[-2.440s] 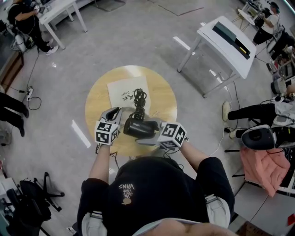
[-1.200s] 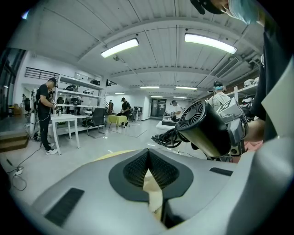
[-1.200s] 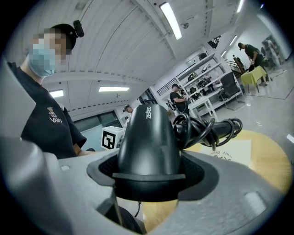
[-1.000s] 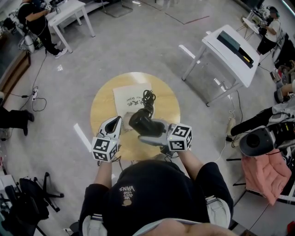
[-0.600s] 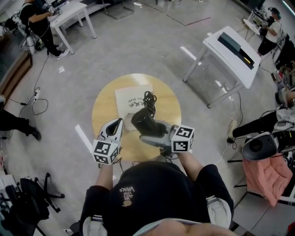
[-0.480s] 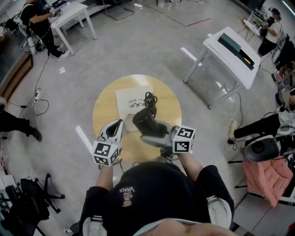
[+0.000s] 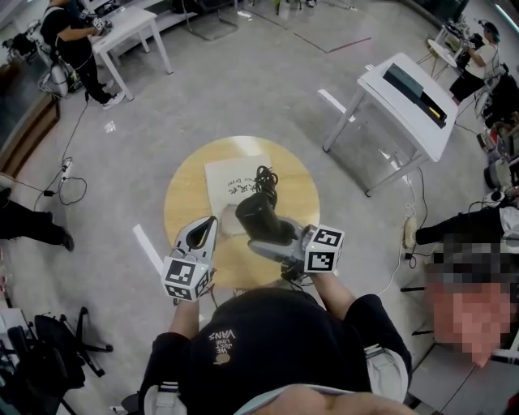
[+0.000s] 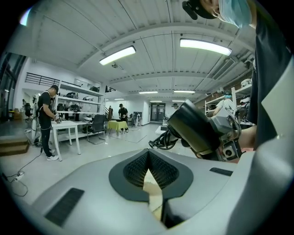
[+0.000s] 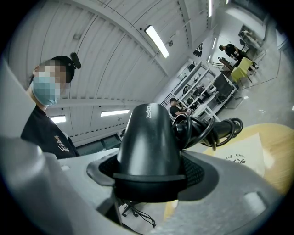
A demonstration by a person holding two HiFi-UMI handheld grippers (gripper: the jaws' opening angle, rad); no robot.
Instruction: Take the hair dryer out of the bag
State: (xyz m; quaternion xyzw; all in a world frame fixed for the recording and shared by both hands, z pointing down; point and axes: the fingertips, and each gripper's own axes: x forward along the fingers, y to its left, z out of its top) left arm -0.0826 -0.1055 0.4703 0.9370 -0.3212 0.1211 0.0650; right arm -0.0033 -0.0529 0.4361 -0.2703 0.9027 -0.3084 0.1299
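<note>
The black hair dryer (image 7: 259,216) hangs above the round wooden table (image 7: 296,180), out of the bag, with my right gripper (image 7: 269,240) shut on its barrel. Its coiled cord (image 7: 263,177) dangles from the far end over the flat white bag (image 7: 230,180). In the right gripper view the dryer (image 9: 149,137) fills the jaws of my right gripper (image 9: 149,178), the cord (image 9: 209,127) beyond it and the bag (image 9: 245,153) below. My left gripper (image 7: 208,228) is shut on nothing, left of the dryer and apart from it. From the left gripper (image 8: 148,161) the dryer (image 8: 195,130) shows at right.
A white desk (image 7: 405,85) carrying a dark device stands at the right. Another white table (image 7: 122,24) with a person (image 7: 69,36) is at the upper left. Cables (image 7: 57,182) lie on the floor at left. Seated people and gear crowd the right edge.
The right gripper has risen a little with the dryer and tipped its barrel up to the left. The left gripper has drawn back from the dryer and stays shut.
</note>
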